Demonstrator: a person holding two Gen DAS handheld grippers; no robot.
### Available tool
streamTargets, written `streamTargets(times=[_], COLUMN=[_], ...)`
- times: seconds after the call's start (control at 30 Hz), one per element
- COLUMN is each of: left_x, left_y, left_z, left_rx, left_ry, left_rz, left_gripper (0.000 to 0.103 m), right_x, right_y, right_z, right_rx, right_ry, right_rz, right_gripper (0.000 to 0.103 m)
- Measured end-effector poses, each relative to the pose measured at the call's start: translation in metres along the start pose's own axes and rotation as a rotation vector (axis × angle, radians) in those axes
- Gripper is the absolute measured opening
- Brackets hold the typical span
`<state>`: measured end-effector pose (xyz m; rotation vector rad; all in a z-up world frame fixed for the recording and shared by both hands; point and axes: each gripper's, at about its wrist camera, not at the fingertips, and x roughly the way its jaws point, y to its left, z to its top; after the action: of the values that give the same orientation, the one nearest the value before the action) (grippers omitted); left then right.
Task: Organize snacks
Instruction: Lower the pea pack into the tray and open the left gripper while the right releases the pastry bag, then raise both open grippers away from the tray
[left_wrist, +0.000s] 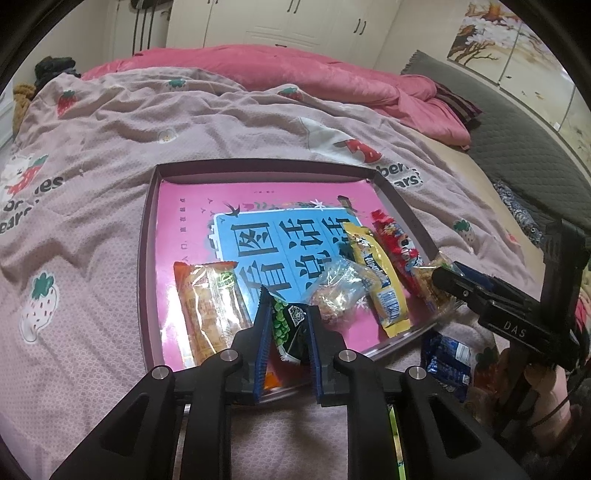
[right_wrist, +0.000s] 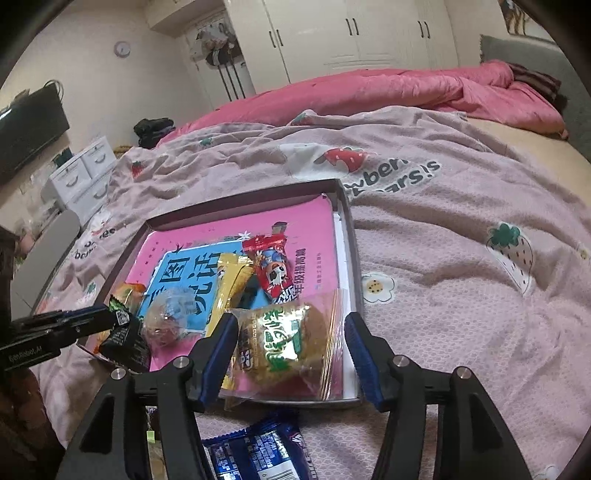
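My left claw (left_wrist: 286, 321) is clamped on a dark green-and-black snack pack (left_wrist: 288, 325), holding it just over the near edge of the shallow tray (left_wrist: 147, 229) that sits on the bed w/ the pink strawberry blanket (left_wrist: 92, 147). From the right cam I see the same pack (right_wrist: 123, 332) pinched at the tip of the left claw, by the tray's near-left corner.

My right claw (right_wrist: 291, 354) is spread wide, fingers either side of a clear-wrapped pastry w/ green lettering (right_wrist: 280, 343) that lies in the tray's near-right part; the pads look apart from the wrapper, so not gripping.

Inside the tray there's a pink book w/ a blue panel (left_wrist: 258, 236), and snacks lie on top of it: an orange pack (left_wrist: 207, 306) at near left, a clear crinkly bag (left_wrist: 340, 291) in the middle, a yellow bar (left_wrist: 380, 280) just right of that, and a red pack (left_wrist: 395, 243) beside the yellow one. A blue pack (right_wrist: 258, 450) lies on the blanket outside the tray, just in front of its near edge, below the right claw.

Beyond the tray, a pink quilt (right_wrist: 369, 92) is bunched at the far side of the bed.
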<state>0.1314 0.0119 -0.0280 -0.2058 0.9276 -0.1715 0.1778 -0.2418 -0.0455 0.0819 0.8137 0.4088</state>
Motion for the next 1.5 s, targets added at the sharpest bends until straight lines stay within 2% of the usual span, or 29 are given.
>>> streamTargets(times=[0.17,0.43,0.67,0.93,1.07,1.3,1.5], left_x=[-0.001,-0.006,-0.007,-0.008,-0.01,-0.014,-0.021], left_y=[0.0,-0.003,-0.002,-0.004,-0.005,-0.007,-0.008], left_z=[0.001,0.002,0.002,0.002,0.002,0.004,0.005], left_rx=[-0.003,0.007,0.005,0.011,0.013,0.017,0.021], left_ry=[-0.003,-0.011,-0.009,-0.011,-0.017,-0.026,-0.038], left_rz=[-0.001,-0.004,-0.007,-0.008,-0.004,-0.008,-0.011], left_gripper=[0.031,0.038,0.039,0.041,0.048,0.053,0.058], right_x=[-0.001,-0.008,-0.013,-0.002,0.004,0.01,0.002], right_y=[-0.002,0.0,0.002,0.013,0.011,0.016,0.017], right_z=[0.001,-0.003,-0.011,-0.012,-0.009,-0.009,-0.005], right_rx=[0.011,0.002,-0.008,-0.086,-0.086,-0.116,-0.112], right_ry=[-0.002,0.01,0.038,0.042,0.038,0.041,0.008], right_rz=[0.009,0.009,0.014,-0.036,-0.039,-0.054,-0.023], right_gripper=[0.06,0.06,0.06,0.061,0.061,0.061,0.061])
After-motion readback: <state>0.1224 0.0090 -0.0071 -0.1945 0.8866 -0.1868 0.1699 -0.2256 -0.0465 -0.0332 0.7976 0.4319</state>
